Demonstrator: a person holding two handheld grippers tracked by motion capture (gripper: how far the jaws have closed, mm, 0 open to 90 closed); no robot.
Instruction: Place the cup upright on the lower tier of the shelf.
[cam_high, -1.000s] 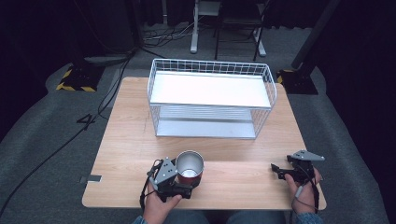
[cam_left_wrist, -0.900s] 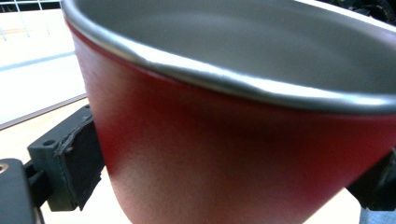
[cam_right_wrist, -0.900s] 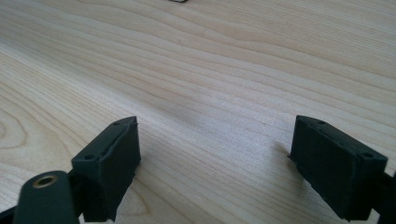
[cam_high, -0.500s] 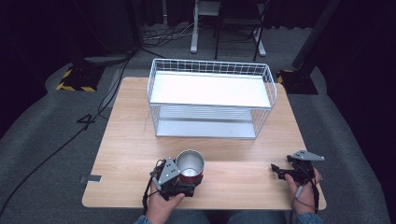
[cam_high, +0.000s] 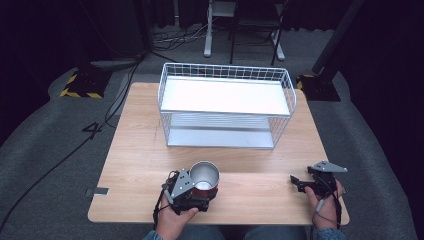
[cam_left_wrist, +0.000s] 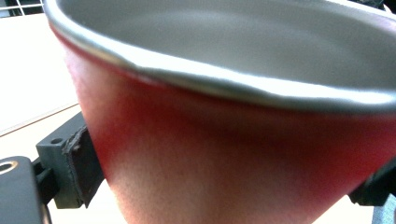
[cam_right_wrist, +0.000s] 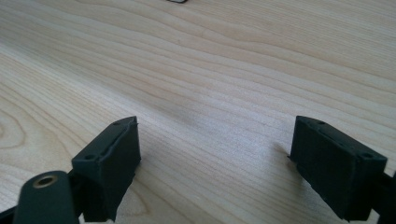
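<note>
A red metal cup (cam_high: 205, 175) with a silver inside stands upright near the table's front edge, left of the middle. My left gripper (cam_high: 204, 189) reaches it from the near side. Its jaws have just been closing with the cup (cam_left_wrist: 233, 154) between them, and the pads (cam_left_wrist: 81, 163) now press on its lower wall from both sides. At the front right, my right gripper (cam_high: 296, 183) hovers low over the bare wood, pointing left. It is open, with nothing between its fingers (cam_right_wrist: 215, 168).
A white wire rack (cam_high: 225, 105) with two shelves stands at the back middle of the wooden table (cam_high: 140, 150). Bare wood lies between the rack and both hands. Cables and chair legs are on the floor behind.
The left gripper's jaws have drawn in against the cup. Both hands and the cup keep their places.
</note>
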